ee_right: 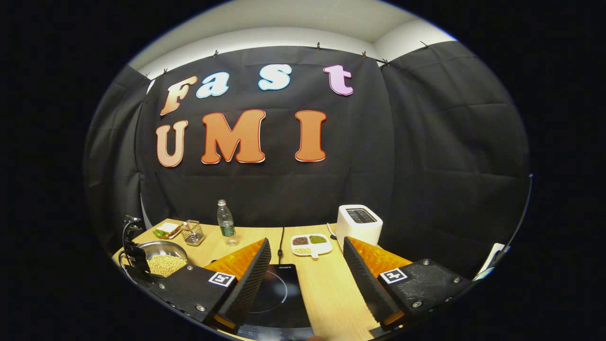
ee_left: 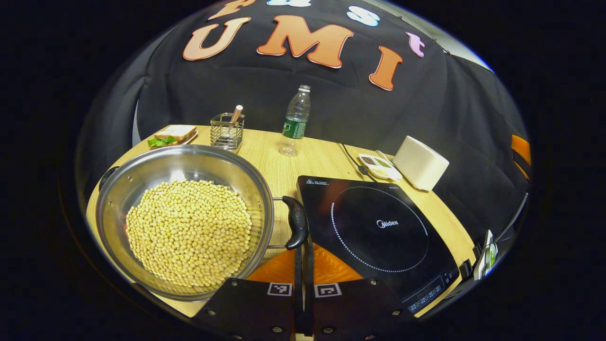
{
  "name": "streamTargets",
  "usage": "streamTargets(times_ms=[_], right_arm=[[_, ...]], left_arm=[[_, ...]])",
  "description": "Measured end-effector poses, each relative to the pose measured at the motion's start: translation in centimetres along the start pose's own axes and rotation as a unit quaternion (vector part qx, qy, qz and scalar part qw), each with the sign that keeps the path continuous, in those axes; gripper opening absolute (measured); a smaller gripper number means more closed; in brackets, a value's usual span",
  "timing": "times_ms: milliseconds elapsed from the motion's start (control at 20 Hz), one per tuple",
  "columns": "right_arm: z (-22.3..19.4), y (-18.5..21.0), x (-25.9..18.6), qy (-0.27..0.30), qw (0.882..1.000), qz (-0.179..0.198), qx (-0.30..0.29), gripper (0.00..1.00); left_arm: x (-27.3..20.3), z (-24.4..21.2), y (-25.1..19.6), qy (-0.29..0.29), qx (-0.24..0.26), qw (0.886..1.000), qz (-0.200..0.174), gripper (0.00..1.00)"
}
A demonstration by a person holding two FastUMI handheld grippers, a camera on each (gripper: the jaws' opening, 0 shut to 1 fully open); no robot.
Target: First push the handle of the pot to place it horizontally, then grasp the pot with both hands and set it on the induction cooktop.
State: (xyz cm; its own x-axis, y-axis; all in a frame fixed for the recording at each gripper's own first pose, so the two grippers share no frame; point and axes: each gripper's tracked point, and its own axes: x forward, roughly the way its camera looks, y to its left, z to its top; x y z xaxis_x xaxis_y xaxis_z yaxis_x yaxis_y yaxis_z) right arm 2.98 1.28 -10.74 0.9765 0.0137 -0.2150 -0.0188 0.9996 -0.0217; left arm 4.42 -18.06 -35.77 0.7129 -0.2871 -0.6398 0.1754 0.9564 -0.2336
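A steel pot [ee_left: 118,189] heaped with yellow beans [ee_left: 189,232] sits at the left of the wooden table. Its black side handle [ee_left: 297,221] points toward the black induction cooktop [ee_left: 378,227] just to its right. My left gripper [ee_left: 303,244] is shut, and its joined fingertips reach up to the lower end of that handle with nothing between them. In the right gripper view the pot [ee_right: 161,247] lies far left and the cooktop [ee_right: 279,293] sits low in the middle. My right gripper [ee_right: 307,242] hangs open above the cooktop's near edge, holding nothing.
Along the back of the table stand a wire utensil holder [ee_left: 227,131], a plate with a sandwich [ee_left: 173,135], a water bottle [ee_left: 296,121], a divided dish of grains [ee_left: 378,166] and a white toaster [ee_left: 420,162]. A black cable [ee_left: 350,158] runs behind the cooktop.
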Motion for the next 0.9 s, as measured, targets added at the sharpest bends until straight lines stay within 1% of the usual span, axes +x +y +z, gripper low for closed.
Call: streamTargets(times_ms=[100, 250, 450, 650, 750, 800, 900], right_arm=[[0.0, 1.5, -0.3, -0.003, 1.000, 0.005, 0.003, 0.95], [-0.2, 4.0, -0.5, -0.007, 1.000, 0.011, 0.008, 0.95], [-1.8, 8.9, -0.1, 0.009, 0.999, 0.035, 0.021, 0.95], [-4.4, 14.3, 0.5, 0.037, 0.997, 0.061, 0.017, 0.95], [-6.1, 17.2, 0.9, 0.054, 0.996, 0.073, 0.013, 0.95], [-6.9, 18.5, 1.0, 0.063, 0.995, 0.078, 0.010, 0.95], [-8.7, 21.1, 1.6, 0.083, 0.993, 0.087, 0.002, 0.95]], left_arm=[[-1.8, 1.3, 0.8, -0.028, 0.018, 0.999, 0.008, 0.02], [-5.7, 4.8, 2.7, -0.088, 0.048, 0.995, 0.020, 0.02], [-10.5, 8.9, 8.7, -0.151, 0.068, 0.984, 0.061, 0.02], [-12.7, 10.3, 16.3, -0.165, 0.084, 0.976, 0.118, 0.02], [-13.2, 10.4, 19.5, -0.166, 0.074, 0.974, 0.133, 0.02], [-13.2, 10.5, 20.8, -0.166, 0.064, 0.975, 0.132, 0.01], [-13.3, 10.5, 23.0, -0.166, 0.049, 0.977, 0.128, 0.16]])
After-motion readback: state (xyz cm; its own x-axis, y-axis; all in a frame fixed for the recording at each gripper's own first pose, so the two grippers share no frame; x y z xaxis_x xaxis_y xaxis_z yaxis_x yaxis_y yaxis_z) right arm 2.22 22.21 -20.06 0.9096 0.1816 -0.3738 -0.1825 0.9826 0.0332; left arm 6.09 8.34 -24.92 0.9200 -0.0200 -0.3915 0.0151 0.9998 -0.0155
